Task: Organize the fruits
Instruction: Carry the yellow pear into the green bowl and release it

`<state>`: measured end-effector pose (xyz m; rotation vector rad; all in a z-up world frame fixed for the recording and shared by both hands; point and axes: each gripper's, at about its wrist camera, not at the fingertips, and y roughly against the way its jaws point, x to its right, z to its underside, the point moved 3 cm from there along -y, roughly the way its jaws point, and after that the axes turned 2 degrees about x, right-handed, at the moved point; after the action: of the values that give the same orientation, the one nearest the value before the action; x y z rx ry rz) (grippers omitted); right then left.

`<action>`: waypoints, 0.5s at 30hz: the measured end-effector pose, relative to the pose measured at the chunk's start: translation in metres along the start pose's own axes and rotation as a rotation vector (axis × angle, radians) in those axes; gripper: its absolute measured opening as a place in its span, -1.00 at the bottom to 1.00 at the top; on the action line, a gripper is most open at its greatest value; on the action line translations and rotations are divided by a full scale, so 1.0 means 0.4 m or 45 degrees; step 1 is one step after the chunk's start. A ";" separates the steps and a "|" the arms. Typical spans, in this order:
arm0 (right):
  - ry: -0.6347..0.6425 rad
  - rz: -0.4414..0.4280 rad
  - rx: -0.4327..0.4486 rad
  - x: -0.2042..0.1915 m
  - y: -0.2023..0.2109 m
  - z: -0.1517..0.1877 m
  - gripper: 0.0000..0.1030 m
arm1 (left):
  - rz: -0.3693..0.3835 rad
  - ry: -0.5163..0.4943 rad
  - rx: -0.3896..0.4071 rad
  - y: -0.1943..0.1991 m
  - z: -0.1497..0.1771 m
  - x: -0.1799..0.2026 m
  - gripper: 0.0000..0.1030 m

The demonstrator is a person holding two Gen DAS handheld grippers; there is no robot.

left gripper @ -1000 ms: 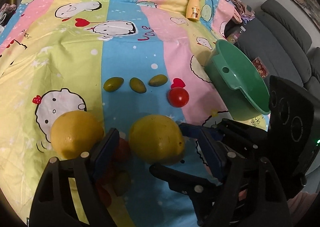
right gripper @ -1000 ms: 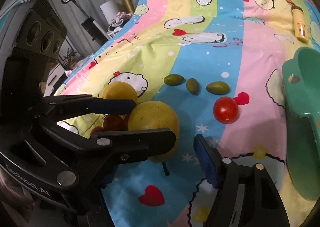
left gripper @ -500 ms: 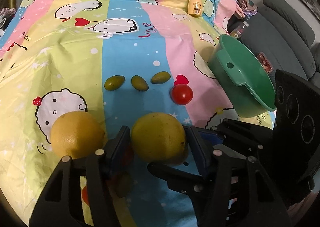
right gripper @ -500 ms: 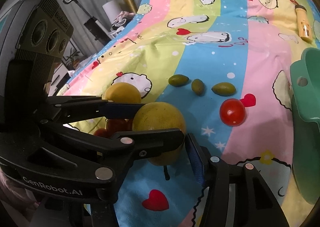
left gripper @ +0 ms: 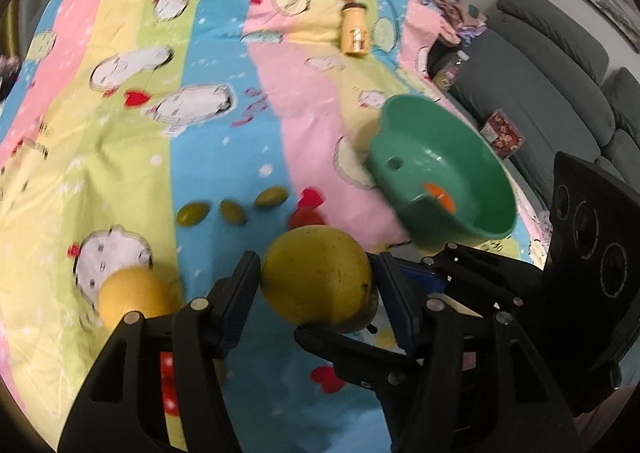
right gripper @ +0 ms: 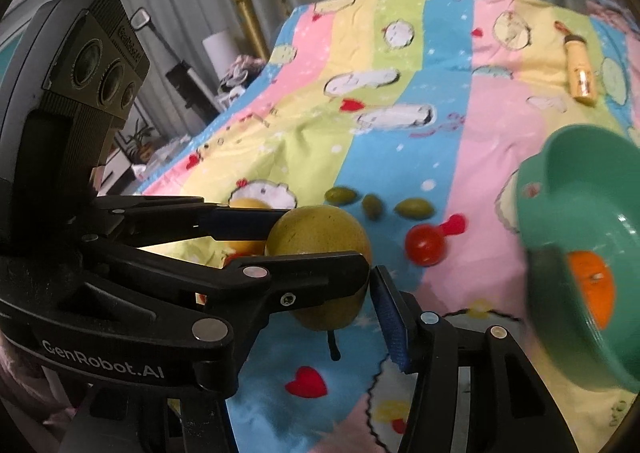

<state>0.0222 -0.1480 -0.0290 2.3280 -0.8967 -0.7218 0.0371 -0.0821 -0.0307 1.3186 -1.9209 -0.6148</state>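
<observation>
Left gripper (left gripper: 316,277): partly open; its jaws have just been closing, and the pads are pressed on both sides of the big fruit (right gripper: 316,237).
Right gripper (right gripper: 320,305): jaws have just been closing around the same fruit; one pad is seen just beside it and the other is hidden, so a grip cannot be told.
Big fruit: held near the bowl (left gripper: 496,189), apparently raised off the cloth (left gripper: 224,101).
Done: one orange (right gripper: 592,293) is seen in the bowl.
Left: the big fruit is not yet in; a yellow fruit (left gripper: 136,297), a tomato (right gripper: 422,247) and three green fruits (right gripper: 374,205) lie on the cloth.
</observation>
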 end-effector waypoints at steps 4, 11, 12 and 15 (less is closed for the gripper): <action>-0.023 0.057 0.088 0.039 0.060 -0.024 0.08 | 0.034 -0.075 0.031 -0.007 -0.051 0.063 0.16; -0.092 0.173 0.201 0.131 0.148 -0.052 0.08 | 0.104 -0.222 0.049 -0.055 -0.130 0.182 0.16; -0.105 0.192 0.212 0.147 0.158 -0.052 0.08 | 0.118 -0.226 0.045 -0.062 -0.136 0.191 0.16; -0.135 0.238 0.231 0.185 0.181 -0.051 0.08 | 0.161 -0.244 0.024 -0.097 -0.157 0.226 0.16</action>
<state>0.0512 -0.2413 0.0110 2.3372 -1.2557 -0.7160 0.0890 -0.1798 0.0070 1.1742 -2.1511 -0.6812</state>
